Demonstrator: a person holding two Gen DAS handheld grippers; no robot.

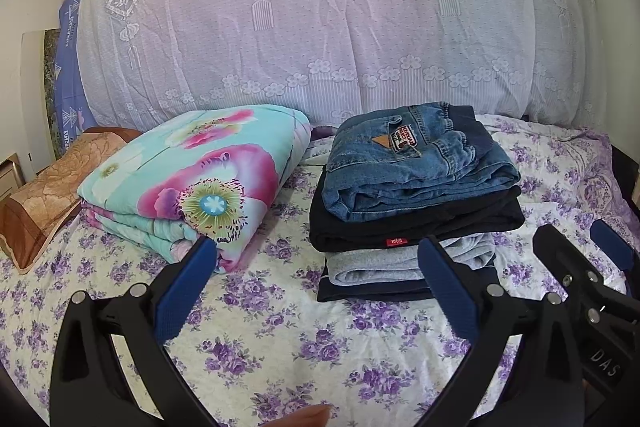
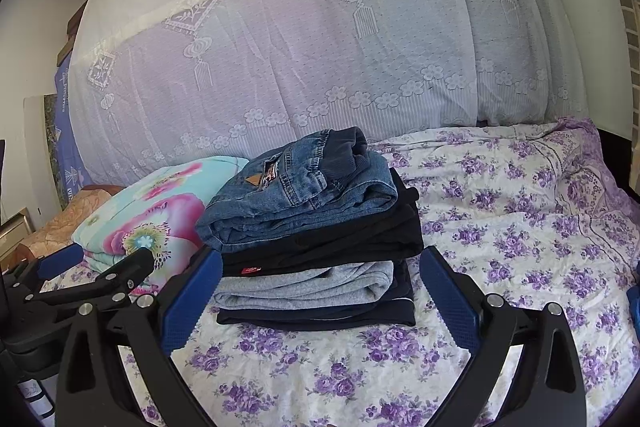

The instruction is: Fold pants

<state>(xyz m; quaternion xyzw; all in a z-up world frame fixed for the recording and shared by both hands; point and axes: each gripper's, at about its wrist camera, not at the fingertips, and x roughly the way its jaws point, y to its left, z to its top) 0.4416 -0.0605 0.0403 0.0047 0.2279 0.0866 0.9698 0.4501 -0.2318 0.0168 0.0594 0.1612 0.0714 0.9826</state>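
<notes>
Both tools, left tool (image 1: 316,251) and right tool (image 2: 320,263), are gaping empty before the folded pants stack (image 1: 416,203) at centre frame (only the left view is showing a fingertip (image 1: 316,417), bottom centre).

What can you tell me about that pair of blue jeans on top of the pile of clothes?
The folded blue denim jeans lie on top of a stack, resting directly on folded black pants. The denim looks thick and mid-washed, with orange stitching, a pocket, a small tan triangular patch, a red and white label beside it, and a dark ribbed waistband at the back. The rounded fold faces the cameras. They sit slightly askew but settled. Neither gripper touches them; both are open and short of the stack.
</notes>
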